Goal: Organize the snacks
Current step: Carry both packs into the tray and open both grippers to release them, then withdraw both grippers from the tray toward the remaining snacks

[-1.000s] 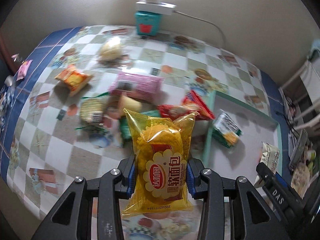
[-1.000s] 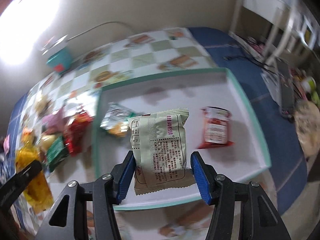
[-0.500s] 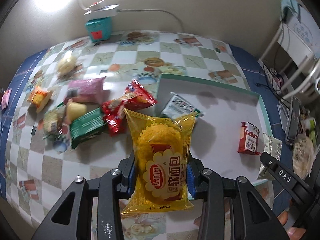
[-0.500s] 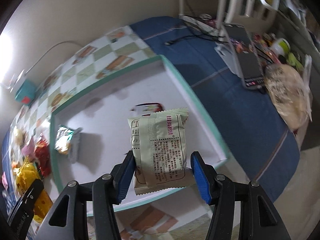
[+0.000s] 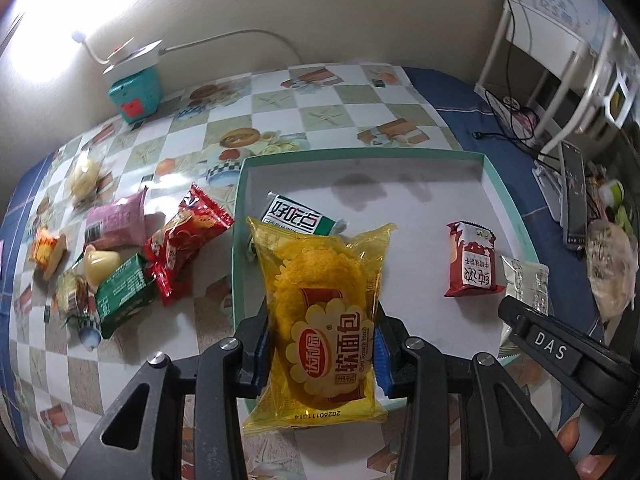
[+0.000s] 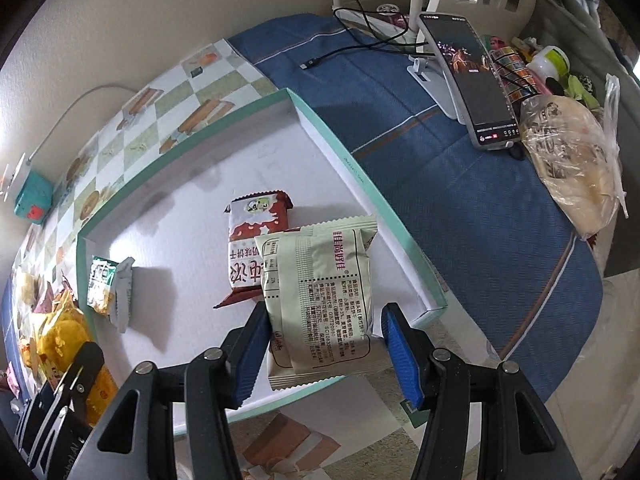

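Two packets are up in my grip above the teal-rimmed tray [image 5: 505, 196]. My left gripper [image 5: 320, 354] is clenched on the yellow bread packet [image 5: 320, 312], held upright over the tray's near left part. My right gripper [image 6: 325, 354] has its blue pads spread; its left pad touches the pale green biscuit packet [image 6: 326, 296], the right pad stands off it, by the tray's near right corner. Inside the tray lie a red biscuit packet [image 5: 471, 258] and a green-and-white packet [image 5: 298, 218]. More snacks sit on the desk [image 5: 340, 112] left of the tray.

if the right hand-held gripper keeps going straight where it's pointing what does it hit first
Probably the red snack packet lying in the tray, just beyond the pale packet in the right hand-held gripper; depth is unclear.
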Demonstrator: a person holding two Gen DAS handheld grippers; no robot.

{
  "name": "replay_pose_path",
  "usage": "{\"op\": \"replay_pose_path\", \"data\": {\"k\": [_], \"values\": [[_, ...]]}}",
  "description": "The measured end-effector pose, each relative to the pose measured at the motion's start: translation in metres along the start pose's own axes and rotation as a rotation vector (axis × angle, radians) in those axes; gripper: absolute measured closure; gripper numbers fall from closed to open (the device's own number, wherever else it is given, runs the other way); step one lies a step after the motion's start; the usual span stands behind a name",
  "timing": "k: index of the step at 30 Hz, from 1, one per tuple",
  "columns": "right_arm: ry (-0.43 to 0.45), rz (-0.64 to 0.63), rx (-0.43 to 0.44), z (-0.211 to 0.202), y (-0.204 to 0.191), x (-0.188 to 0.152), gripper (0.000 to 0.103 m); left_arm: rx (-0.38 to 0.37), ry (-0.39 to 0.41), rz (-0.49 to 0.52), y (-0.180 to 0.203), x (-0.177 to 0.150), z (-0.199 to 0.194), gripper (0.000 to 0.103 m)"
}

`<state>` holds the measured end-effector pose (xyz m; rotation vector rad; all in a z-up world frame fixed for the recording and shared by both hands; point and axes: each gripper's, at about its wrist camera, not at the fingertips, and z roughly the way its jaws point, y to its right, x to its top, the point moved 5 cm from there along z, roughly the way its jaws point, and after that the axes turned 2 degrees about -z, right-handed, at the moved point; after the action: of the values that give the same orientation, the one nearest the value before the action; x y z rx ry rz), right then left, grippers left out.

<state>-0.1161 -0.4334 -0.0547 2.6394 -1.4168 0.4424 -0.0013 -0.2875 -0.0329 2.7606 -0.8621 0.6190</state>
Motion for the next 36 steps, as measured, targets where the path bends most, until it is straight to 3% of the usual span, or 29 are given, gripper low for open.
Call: {"op": "replay_pose_path", "data": {"k": [3, 5, 10, 15, 18, 19, 21, 28, 36], "values": [[-0.007, -0.002, -0.001, 0.002, -0.001, -0.001, 0.042, -0.004, -0.024, 0.006, 0.001, -0.002, 0.004, 0.057], [-0.006, -0.005, -0.002, 0.002, -0.002, -0.001, 0.042, -0.003, -0.029, 0.001, 0.001, -0.002, 0.005, 0.041], [-0.017, -0.012, -0.006, 0.004, -0.005, -0.003, 0.038, -0.005, -0.045, -0.021, -0.004, -0.002, 0.003, 0.04], [-0.008, -0.037, -0.015, 0.002, -0.012, -0.005, 0.023, 0.027, -0.073, -0.077, -0.022, -0.001, 0.003, 0.039], [-0.006, -0.059, -0.018, 0.002, -0.018, -0.007, 0.022, 0.064, -0.079, -0.134, -0.041, 0.0, 0.002, 0.017], [-0.006, -0.066, -0.019, 0.003, -0.019, -0.008, 0.019, 0.075, -0.074, -0.161, -0.051, 0.0, 0.0, 0.016], [0.0, -0.081, -0.022, 0.003, -0.023, -0.009, 0.0, 0.089, -0.076, -0.213, -0.068, 0.001, -0.002, 0.016], [0.04, -0.124, -0.009, -0.002, -0.037, -0.01, 0.0, 0.174, -0.072, -0.365, -0.13, -0.002, -0.008, 0.008], [0.064, -0.196, 0.052, -0.009, -0.071, -0.017, 0.0, 0.238, -0.076, -0.483, -0.192, -0.009, -0.016, 0.007]]}}
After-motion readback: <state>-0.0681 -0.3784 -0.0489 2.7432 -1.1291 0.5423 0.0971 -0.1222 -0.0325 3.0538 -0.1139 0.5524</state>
